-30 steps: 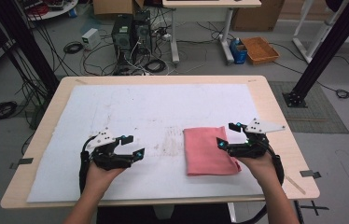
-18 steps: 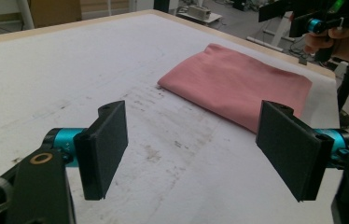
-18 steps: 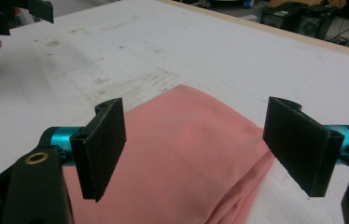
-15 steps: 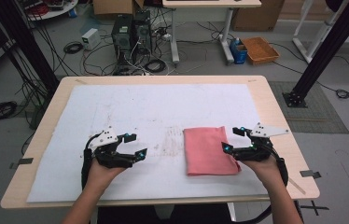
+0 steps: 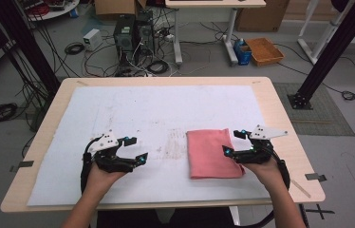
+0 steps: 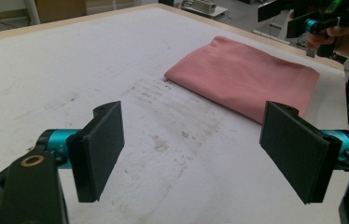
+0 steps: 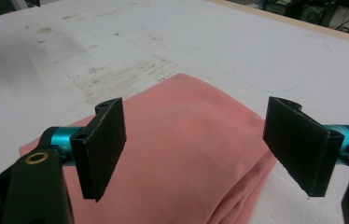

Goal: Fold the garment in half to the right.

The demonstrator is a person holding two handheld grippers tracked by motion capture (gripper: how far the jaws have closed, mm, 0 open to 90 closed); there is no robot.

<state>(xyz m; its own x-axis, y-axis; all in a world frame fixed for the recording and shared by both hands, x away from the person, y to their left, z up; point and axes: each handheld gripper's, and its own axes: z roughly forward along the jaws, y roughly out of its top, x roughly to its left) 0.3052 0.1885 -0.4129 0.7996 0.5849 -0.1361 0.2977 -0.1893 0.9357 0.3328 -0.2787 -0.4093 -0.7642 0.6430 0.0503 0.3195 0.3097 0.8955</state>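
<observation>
The folded pink cloth (image 5: 210, 153) lies flat on the tabletop (image 5: 280, 118), the right hand-held gripper (image 5: 231, 142) gaping empty at its edge, while the left hand-held gripper (image 5: 137, 148), well apart, has just been opening, nothing between its jaws.

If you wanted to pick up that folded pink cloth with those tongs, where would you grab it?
Probably at the near right corner of the pink cloth, where the right tongs already hover, open. The cloth lies flat and folded, so its layered edge gives the pads something to pinch. Come from the right side, low along the white mat, slipping one pad under the edge.
</observation>
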